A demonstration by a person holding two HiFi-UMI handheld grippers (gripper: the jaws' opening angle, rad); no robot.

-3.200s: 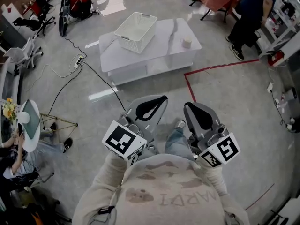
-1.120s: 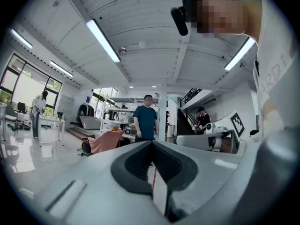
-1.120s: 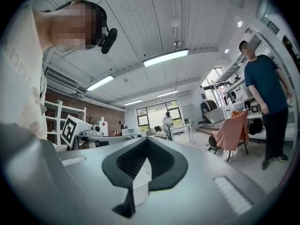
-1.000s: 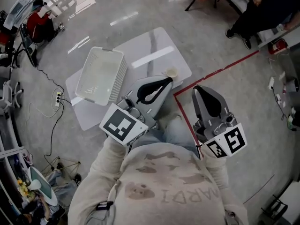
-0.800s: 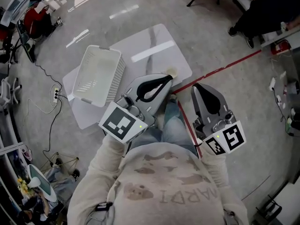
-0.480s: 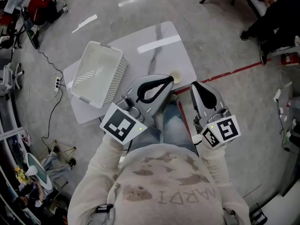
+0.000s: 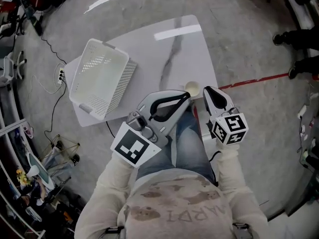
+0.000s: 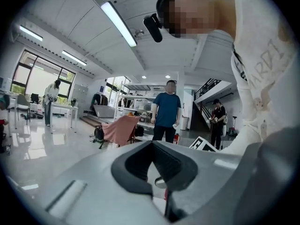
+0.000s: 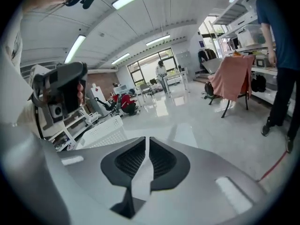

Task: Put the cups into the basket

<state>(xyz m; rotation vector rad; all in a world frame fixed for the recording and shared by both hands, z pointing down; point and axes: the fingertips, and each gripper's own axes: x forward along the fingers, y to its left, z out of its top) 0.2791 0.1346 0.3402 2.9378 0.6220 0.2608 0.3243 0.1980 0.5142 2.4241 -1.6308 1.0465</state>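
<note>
A white slatted basket [image 7: 99, 76] lies on the left part of the white table [image 7: 164, 49]; it also shows in the right gripper view, basket [image 9: 105, 130]. One small pale cup [image 7: 192, 88] stands upright at the table's near right edge. My left gripper [image 7: 185, 97] is shut and empty, its tips just short of the cup on its left. My right gripper [image 7: 209, 89] hovers just right of the cup, shut with only a thin slit, holding nothing. Both point toward the table: left gripper [image 8: 157, 172], right gripper [image 9: 144, 158].
A red tape line [image 7: 259, 78] runs along the floor right of the table. A power strip with cables [image 7: 60, 76] lies left of it. A person's feet [image 7: 299, 39] are at the far right. A person in a blue shirt [image 8: 166, 109] stands farther off.
I have come much closer to the table, which now fills the middle of the head view. Both grippers have moved forward to either side of the cup, and stay shut.
</note>
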